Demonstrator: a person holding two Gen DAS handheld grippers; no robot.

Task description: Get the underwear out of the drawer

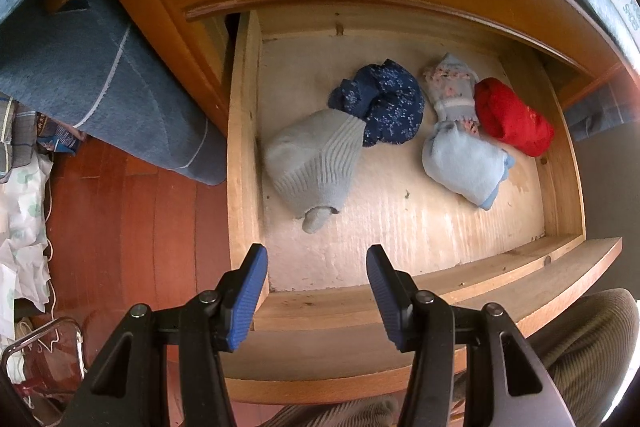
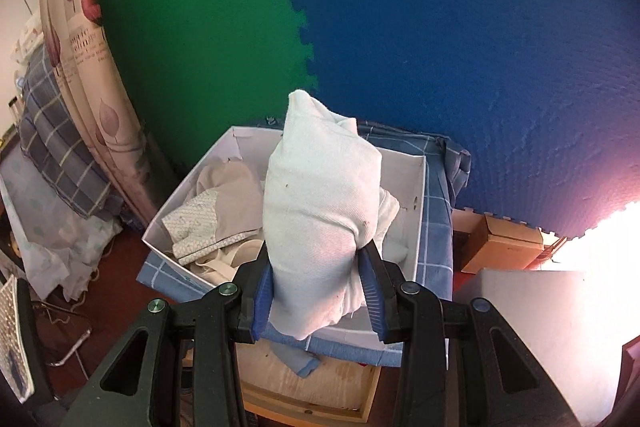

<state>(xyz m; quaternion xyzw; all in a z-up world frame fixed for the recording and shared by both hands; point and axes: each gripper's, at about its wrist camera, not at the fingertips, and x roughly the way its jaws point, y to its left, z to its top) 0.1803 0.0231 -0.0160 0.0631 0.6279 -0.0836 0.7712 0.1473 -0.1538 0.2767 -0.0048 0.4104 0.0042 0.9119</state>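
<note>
Both fisheye views are sharp and daylit, edges bowed and vignetted; white-pink glare blows out the right view's lower-right corner.

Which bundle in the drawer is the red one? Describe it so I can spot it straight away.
Look into the open wooden drawer below the left claw, whose jaws stand open and empty. Four rolled bundles lie on its floor; go to the far right end of the row. The red bundle lies there, touching a pale blue floral bundle, and is the only plain bright red one.
</note>
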